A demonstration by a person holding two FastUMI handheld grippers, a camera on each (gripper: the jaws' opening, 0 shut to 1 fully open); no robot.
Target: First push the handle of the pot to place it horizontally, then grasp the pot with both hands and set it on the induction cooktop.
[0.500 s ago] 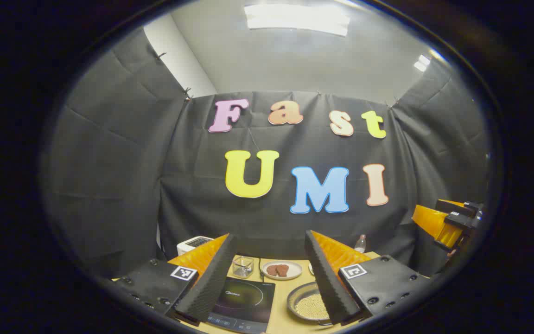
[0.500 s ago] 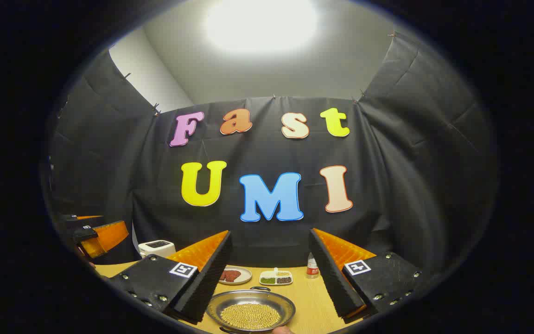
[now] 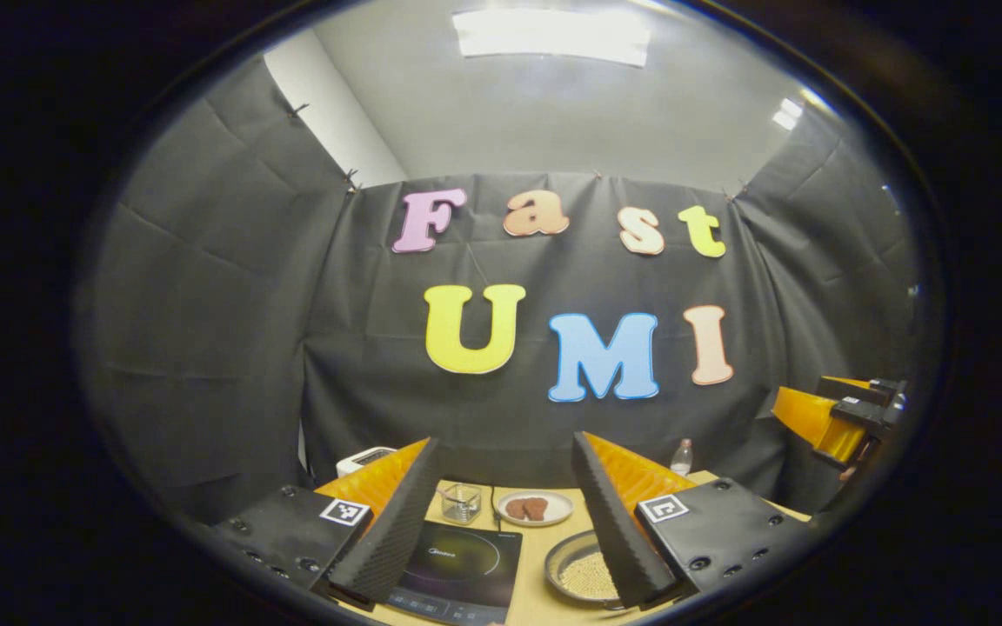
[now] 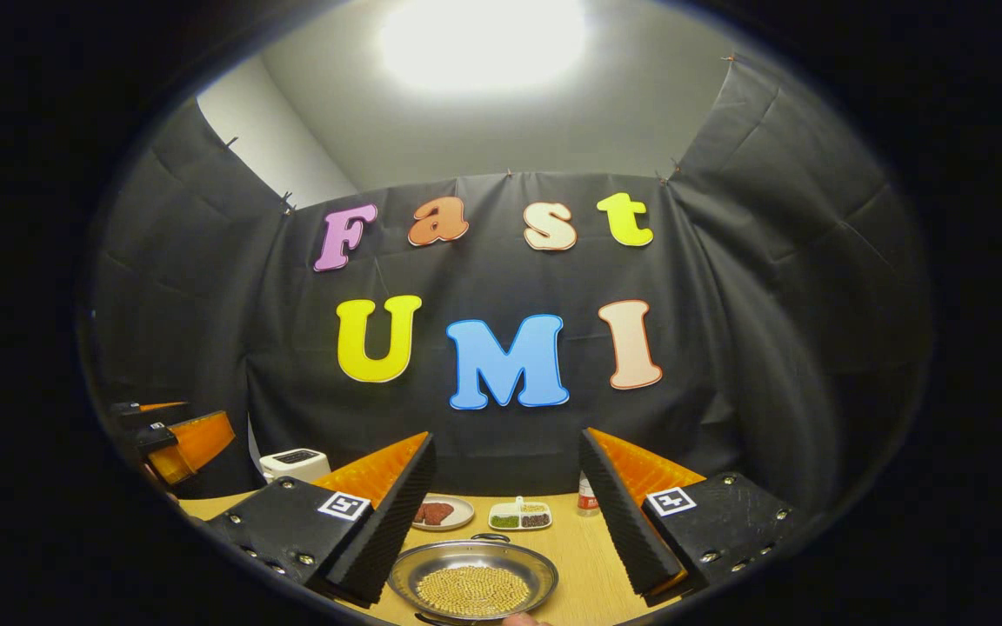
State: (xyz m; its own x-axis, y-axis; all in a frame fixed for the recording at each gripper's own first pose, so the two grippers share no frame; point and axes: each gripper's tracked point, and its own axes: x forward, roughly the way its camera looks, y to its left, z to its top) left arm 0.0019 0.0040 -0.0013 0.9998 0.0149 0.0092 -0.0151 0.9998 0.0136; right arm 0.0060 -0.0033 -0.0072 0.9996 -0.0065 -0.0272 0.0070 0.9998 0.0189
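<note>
Pale wood desk [image 4: 579,556] under everything, running back to the black cloth wall. On its left part, seen in the left gripper view, a dark glass induction cooktop [image 3: 466,561], flat and bare. Just beside it to the right, apart from it, the shallow steel pot [image 4: 473,581] filled with small yellowish grains; one loop handle [image 4: 490,538] visible on the far rim, another barely showing at the near rim, so handles apparently lined up front to back rather than side to side. Left gripper [image 3: 501,513] held high over the cooktop's near edge, fingers spread wide, nothing between them. Right gripper [image 4: 505,513] likewise spread wide and empty, hovering above the pot with no contact. Farther back: a white toaster [image 4: 295,463], a plate [image 4: 440,513] with brown pieces, a divided dish [image 4: 519,518] of beans, a bottle [image 4: 586,497], a small glass cup [image 3: 461,502].

Judged as the very start: handle push not yet made. Next move likely calls for lowering one gripper to a handle and nudging sideways, gently, to turn the pot without spilling grains.
</note>
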